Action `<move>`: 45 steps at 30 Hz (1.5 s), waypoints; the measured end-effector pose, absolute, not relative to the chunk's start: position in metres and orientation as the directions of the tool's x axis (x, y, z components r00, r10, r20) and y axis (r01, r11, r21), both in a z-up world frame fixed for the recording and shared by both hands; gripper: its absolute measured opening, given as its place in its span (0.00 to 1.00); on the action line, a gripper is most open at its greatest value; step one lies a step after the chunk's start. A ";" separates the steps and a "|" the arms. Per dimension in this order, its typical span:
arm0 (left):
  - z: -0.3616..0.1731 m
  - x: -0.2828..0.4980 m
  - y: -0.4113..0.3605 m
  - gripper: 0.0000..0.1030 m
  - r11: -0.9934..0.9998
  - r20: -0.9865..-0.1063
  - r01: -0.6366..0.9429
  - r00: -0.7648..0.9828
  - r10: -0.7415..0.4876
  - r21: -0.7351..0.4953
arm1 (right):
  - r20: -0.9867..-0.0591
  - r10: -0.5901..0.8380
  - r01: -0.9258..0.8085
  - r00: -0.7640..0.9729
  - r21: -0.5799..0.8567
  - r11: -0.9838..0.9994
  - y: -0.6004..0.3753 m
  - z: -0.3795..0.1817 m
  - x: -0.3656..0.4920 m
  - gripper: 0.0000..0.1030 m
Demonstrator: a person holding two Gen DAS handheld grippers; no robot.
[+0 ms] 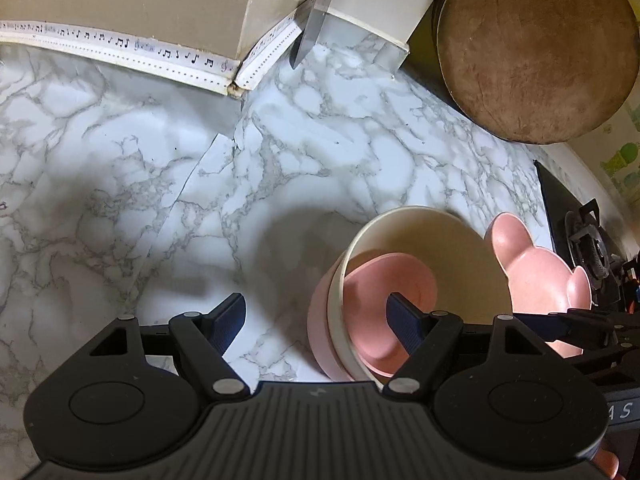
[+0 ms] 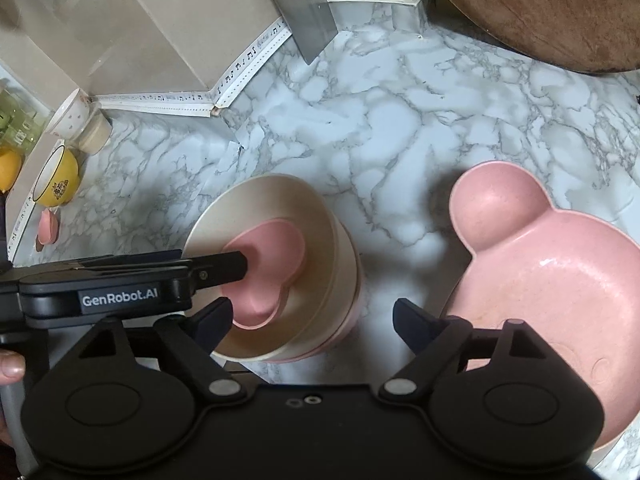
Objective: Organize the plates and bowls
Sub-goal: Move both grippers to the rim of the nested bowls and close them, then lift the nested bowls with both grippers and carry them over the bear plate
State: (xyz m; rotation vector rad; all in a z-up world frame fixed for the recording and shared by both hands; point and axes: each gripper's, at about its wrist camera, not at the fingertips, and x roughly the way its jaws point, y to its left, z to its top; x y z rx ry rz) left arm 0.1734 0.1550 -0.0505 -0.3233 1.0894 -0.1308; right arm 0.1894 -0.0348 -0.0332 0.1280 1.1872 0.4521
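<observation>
A cream bowl [image 1: 452, 248] sits in a pink bowl [image 1: 318, 320] on the marble counter, with a small pink heart-shaped dish [image 1: 380, 296] inside it. My left gripper [image 1: 316, 310] is open and empty, its right finger over the dish. In the right wrist view the same stack [image 2: 320, 236] with the heart dish [image 2: 272, 268] lies left of centre, and the left gripper's fingers [image 2: 224, 266] reach into it. A pink bear-shaped plate [image 2: 560, 280] lies at the right; it also shows in the left wrist view [image 1: 536, 272]. My right gripper [image 2: 312, 316] is open and empty between stack and plate.
A round wooden board [image 1: 536, 48] leans at the back right. A knife blade [image 2: 308, 12] hangs by the back wall. A yellow bowl [image 2: 60, 180], a spotted cup [image 2: 72, 116] and a small pink dish [image 2: 48, 226] stand far left. A gas hob [image 1: 588, 240] is at the right.
</observation>
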 end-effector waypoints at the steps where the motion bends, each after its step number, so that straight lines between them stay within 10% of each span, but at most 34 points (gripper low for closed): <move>1: -0.051 0.174 0.155 0.75 0.946 -0.850 -0.054 0.458 -0.260 -0.318 | -0.865 0.405 -0.272 0.297 0.330 0.904 -0.035 -0.034 0.189 0.82; 22: -0.055 0.177 0.141 0.32 0.939 -0.850 -0.012 0.429 -0.305 -0.343 | -0.872 0.398 -0.299 0.283 0.315 0.901 -0.028 -0.042 0.189 0.50; 45: -0.017 0.170 0.114 0.31 0.958 -0.854 0.021 0.447 -0.266 -0.287 | -0.859 0.352 -0.283 0.373 0.256 0.924 -0.043 -0.014 0.184 0.38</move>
